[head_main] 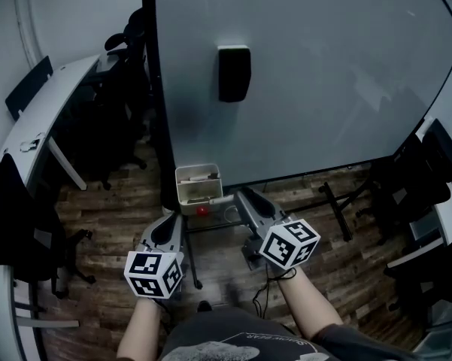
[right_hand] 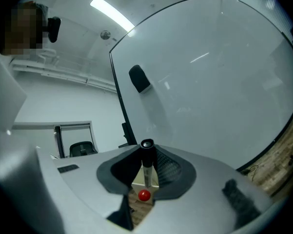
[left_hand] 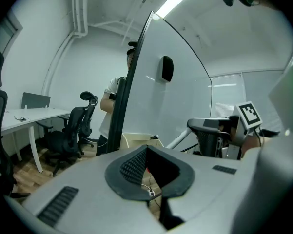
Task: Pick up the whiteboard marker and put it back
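**Right gripper view: marker clamped, left gripper empty**

Right gripper view: right gripper fingers are closed on the whiteboard marker, a pale barrel with a black cap. The cap end sits at the fingertips and the barrel runs down between the ribbed pads. Seen behind it, lower in the gap: a cream open-top plastic box and a small red round knob.

Head view: right gripper is at lower centre, pointing up-left toward the base of the large white whiteboard. The marker sticks out of the fingers to the left, held off the floor, its free end by the near edge of the cream box. Can't tell if it touches the box. The red knob is just below the box. A black rectangular eraser is stuck on the board, well above.

Left gripper is beside the right one, further left and nearer the person, over the wood-plank floor. Left gripper view: left gripper fingers are together at the tips with nothing between them. The cream box is ahead, at the foot of the board.

Surroundings: a white curved table and black office chairs to the left. In the left gripper view a person stands behind the board's edge, partly hidden.
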`<state>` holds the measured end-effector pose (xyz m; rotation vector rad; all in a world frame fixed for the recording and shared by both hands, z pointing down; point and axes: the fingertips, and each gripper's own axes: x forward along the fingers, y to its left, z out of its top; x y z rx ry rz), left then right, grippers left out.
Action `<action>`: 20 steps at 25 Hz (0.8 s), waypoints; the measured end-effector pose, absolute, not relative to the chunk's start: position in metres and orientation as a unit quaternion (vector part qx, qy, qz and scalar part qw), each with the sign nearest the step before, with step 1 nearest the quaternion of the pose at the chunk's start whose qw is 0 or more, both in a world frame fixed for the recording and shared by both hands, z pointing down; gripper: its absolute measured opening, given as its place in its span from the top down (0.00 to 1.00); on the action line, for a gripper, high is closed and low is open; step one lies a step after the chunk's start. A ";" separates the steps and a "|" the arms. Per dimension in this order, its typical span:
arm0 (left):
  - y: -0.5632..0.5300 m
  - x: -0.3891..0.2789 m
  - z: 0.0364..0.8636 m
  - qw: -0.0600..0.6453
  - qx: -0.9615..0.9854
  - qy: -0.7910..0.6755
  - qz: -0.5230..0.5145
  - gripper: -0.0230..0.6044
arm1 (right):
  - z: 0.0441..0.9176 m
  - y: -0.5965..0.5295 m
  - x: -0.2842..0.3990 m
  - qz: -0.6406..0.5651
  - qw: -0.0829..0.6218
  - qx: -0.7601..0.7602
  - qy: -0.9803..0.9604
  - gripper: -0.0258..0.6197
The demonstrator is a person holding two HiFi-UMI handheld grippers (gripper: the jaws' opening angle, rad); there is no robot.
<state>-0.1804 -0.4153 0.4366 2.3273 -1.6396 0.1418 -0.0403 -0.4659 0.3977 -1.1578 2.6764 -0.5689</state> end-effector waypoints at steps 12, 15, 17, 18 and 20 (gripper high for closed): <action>-0.434 -0.194 0.445 0.151 0.808 -0.567 0.055 0.94 | 0.435 -0.495 -0.056 -0.212 0.062 -0.406 0.887 0.83; -0.436 -0.192 0.446 0.147 0.812 -0.561 0.063 0.94 | 0.446 -0.498 -0.063 -0.202 0.038 -0.407 0.890 0.83; -0.436 -0.190 0.447 0.145 0.813 -0.560 0.065 0.94 | 0.452 -0.499 -0.067 -0.197 0.026 -0.405 0.892 0.83; -0.436 -0.190 0.447 0.146 0.813 -0.560 0.064 0.94 | 0.453 -0.500 -0.069 -0.196 0.026 -0.405 0.893 0.83; -0.435 -0.190 0.447 0.150 0.812 -0.561 0.062 0.94 | 0.453 -0.501 -0.069 -0.201 0.037 -0.404 0.891 0.83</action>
